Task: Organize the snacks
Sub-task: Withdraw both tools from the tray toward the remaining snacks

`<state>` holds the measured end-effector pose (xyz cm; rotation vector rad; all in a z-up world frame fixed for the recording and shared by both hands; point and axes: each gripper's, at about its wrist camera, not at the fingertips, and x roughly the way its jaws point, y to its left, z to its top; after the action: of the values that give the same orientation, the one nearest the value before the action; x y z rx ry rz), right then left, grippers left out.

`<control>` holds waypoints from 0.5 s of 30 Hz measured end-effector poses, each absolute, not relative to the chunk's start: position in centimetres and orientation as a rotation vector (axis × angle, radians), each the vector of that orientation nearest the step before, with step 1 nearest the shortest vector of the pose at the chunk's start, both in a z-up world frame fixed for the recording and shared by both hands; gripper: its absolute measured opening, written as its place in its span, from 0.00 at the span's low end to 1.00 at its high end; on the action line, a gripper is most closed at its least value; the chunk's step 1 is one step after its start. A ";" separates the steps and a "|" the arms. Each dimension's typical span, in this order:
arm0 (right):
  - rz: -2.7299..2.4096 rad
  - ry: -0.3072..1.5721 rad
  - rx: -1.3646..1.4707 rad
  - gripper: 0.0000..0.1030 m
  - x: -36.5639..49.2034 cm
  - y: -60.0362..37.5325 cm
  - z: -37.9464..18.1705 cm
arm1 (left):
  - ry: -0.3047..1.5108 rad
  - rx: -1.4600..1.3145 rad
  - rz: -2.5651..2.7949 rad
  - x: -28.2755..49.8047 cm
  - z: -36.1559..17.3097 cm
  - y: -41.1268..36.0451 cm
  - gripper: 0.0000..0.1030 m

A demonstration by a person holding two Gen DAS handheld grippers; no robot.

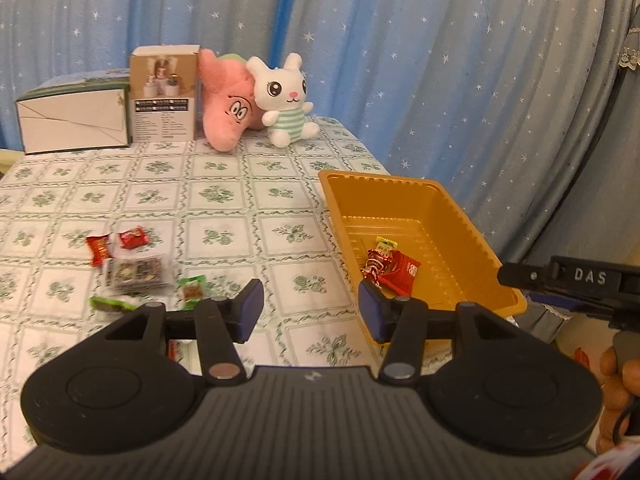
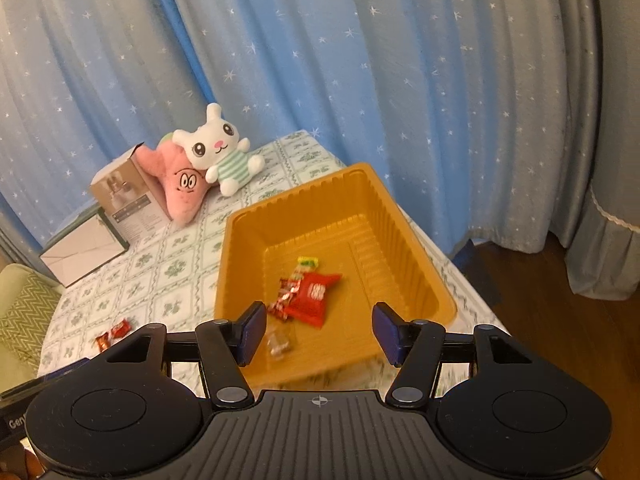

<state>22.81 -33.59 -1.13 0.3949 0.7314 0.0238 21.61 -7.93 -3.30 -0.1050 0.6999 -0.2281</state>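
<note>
Both hand-held grippers released, nothing between the pads: left hand-held gripper [image 1: 310, 308] over the surface [image 1: 224, 216], right hand-held gripper [image 2: 320, 330] over the orange tray [image 2: 404, 236]. Tray holds the red packet [image 2: 310, 296] and a clear-wrapped candy [image 2: 279, 341]. Loose snacks [image 1: 132, 268] remain left of the tray. Next pick, I'd say: come down steep, straddle one wrapper only, clamp at its middle.

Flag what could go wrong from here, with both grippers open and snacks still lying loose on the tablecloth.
1. The orange tray sits at the table's corner, its near end apparently at the edge; a nudge from the right gripper might tip it off.
2. The clear-wrapped snack touches the red packets; the left gripper may pinch two or drag neighbours.
</note>
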 end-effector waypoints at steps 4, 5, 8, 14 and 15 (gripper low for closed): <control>0.027 0.736 0.401 0.57 20.6 -32.5 -0.4 | 0.686 -0.092 -0.209 19.5 -2.4 -6.9 0.52; 0.026 0.737 0.402 0.57 20.1 -32.3 -0.3 | 0.685 -0.091 -0.204 19.1 -2.2 -6.6 0.52; 0.031 0.739 0.397 0.57 18.7 -31.5 0.3 | 0.682 -0.103 -0.187 17.7 -1.7 -5.4 0.55; 0.053 0.742 0.363 0.57 16.8 -29.6 1.2 | 0.676 -0.122 -0.159 15.5 -0.8 -3.2 0.58; 0.058 0.742 0.356 0.57 16.5 -29.3 1.2 | 0.677 -0.124 -0.156 15.1 -0.6 -2.8 0.60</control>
<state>16.48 -29.27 1.25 0.3562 0.7423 0.0584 15.12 -2.83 -0.65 -0.1237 0.6767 -0.1564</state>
